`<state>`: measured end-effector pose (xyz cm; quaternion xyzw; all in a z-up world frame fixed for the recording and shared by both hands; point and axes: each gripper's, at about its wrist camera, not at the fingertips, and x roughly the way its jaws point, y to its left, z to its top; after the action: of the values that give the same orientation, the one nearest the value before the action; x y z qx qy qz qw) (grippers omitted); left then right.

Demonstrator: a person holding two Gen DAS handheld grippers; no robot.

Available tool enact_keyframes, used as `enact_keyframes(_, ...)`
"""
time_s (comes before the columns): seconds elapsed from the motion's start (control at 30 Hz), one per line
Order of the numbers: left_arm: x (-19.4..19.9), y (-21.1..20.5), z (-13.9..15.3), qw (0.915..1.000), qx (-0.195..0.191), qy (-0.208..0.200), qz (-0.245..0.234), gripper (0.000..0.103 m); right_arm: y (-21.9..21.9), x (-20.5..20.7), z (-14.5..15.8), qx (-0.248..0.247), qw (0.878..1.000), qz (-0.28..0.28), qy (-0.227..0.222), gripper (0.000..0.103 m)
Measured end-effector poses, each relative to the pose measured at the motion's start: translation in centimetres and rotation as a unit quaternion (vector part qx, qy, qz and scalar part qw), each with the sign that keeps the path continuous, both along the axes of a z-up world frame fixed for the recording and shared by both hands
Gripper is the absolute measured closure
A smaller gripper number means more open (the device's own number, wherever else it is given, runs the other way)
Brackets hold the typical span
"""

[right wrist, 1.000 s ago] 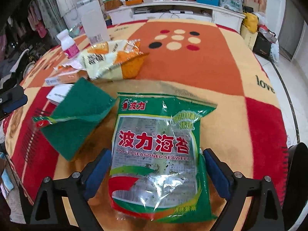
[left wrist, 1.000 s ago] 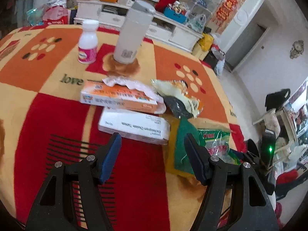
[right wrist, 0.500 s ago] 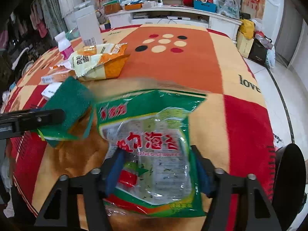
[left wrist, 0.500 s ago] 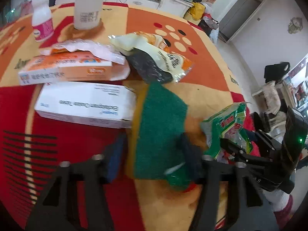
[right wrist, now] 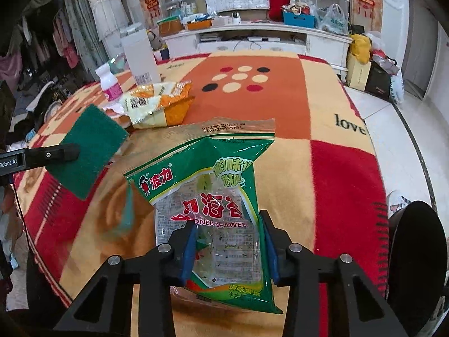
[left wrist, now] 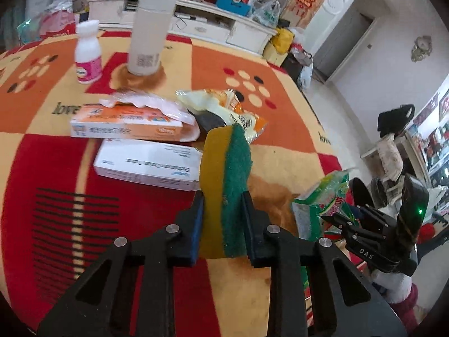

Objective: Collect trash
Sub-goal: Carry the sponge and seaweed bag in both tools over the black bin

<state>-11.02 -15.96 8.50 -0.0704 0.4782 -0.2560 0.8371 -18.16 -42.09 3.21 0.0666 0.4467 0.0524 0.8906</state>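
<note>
White low cabinet (right wrist: 252, 38) across top, cluttered; hanging clothes (right wrist: 64, 42) upper left; pale tiled floor (right wrist: 393, 129) right; white walls.

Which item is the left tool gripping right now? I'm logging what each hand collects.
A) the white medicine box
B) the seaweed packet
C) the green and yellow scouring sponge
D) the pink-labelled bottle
C: the left tool is shut on the scouring sponge, which stands on edge between its pads.
</note>
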Motion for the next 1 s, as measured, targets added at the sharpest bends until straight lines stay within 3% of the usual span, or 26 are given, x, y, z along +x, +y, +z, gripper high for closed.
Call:
enact_keyframes(0.2,-1.3,0.6,2.1,0.9998,-0.013,-0.017,0.002,0.08,-0.8,-1.0,1.1,0.001,1.0,-0.013,-0.007,0.064)
enact_keyframes(0.33,-2.3,-1.4,2.8,0.9993,-0.022,-0.022,-0.021,0.08,-1.4,-1.6,1.4,-0.007,1.0,-0.023,-0.01,0.064)
enact_keyframes(0.57,-3.7,-7.3,2.4,0.9967,-0.028,-0.012,-0.074,0.08,-3.5,-3.0,1.7,-0.02,0.999,-0.045,-0.009,0.064)
enact_keyframes(1.0,-5.4,-18.4,1.3,0.9878,-0.033,0.01,-0.152,0.08,-12.6,-7.1,1.3,-0.022,0.991,-0.135,0.001,0.064)
